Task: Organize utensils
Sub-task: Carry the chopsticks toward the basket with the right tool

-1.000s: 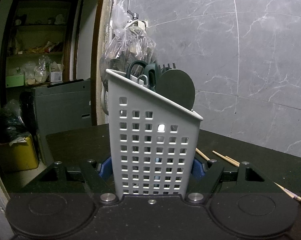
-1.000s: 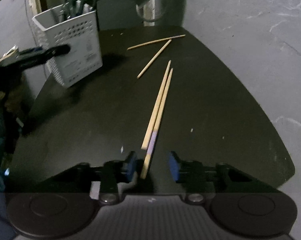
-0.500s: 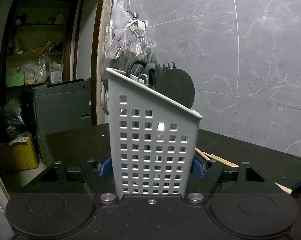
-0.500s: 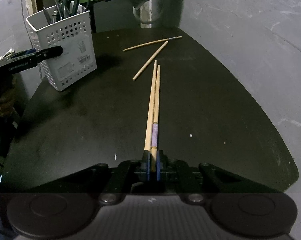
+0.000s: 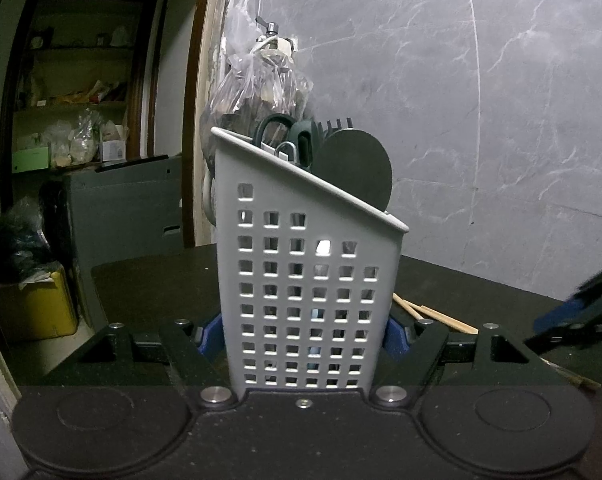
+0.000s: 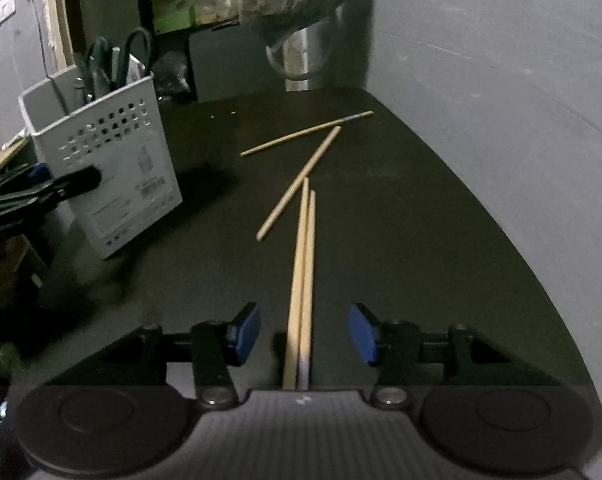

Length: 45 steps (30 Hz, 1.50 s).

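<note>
Your left gripper [image 5: 307, 330] clamps the white utensil caddy [image 5: 307, 280] upright on the black table [image 6: 421, 240]. Your right gripper [image 6: 304, 330] is opening; the chopstick pair [image 6: 303, 264] lies between its pads, untouched, right of the caddy. Two loose chopsticks [image 6: 301, 176] lie beyond. Step looks like re-gripping the pair; next, close squarely, lift, tip into caddy.

Home kitchen corner: marble-tile wall [image 5: 501, 100], pantry shelves [image 5: 73, 100], utensil caddy [image 5: 309, 280].
</note>
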Each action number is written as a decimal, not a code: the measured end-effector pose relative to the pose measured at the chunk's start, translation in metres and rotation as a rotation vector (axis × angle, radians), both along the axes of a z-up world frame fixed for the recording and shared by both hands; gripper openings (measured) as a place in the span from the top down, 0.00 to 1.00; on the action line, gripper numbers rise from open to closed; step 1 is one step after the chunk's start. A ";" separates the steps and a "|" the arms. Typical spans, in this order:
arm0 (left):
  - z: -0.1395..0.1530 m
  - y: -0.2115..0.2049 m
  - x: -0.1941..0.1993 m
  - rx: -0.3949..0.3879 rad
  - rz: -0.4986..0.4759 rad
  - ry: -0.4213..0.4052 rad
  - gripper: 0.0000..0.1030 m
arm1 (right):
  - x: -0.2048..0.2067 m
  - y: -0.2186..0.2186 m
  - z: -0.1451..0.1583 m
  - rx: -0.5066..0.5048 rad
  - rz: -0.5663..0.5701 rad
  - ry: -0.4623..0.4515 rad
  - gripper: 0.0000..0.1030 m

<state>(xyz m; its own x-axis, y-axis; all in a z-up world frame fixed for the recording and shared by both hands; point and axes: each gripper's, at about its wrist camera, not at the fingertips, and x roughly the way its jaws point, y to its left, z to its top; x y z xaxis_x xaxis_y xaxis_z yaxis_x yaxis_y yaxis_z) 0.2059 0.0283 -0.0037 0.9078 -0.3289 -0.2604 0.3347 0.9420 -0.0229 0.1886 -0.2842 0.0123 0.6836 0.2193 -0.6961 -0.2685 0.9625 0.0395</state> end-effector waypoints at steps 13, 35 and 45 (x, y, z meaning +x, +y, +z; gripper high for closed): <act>-0.001 0.001 0.002 0.000 -0.003 0.002 0.25 | 0.044 0.016 -0.014 -0.072 0.010 0.056 0.86; 0.000 0.001 0.005 0.001 -0.003 0.005 0.25 | 0.056 0.015 -0.010 -0.063 0.032 0.132 0.63; 0.001 0.003 0.005 -0.003 -0.004 0.007 0.26 | 0.070 0.021 -0.002 -0.081 0.050 0.215 0.87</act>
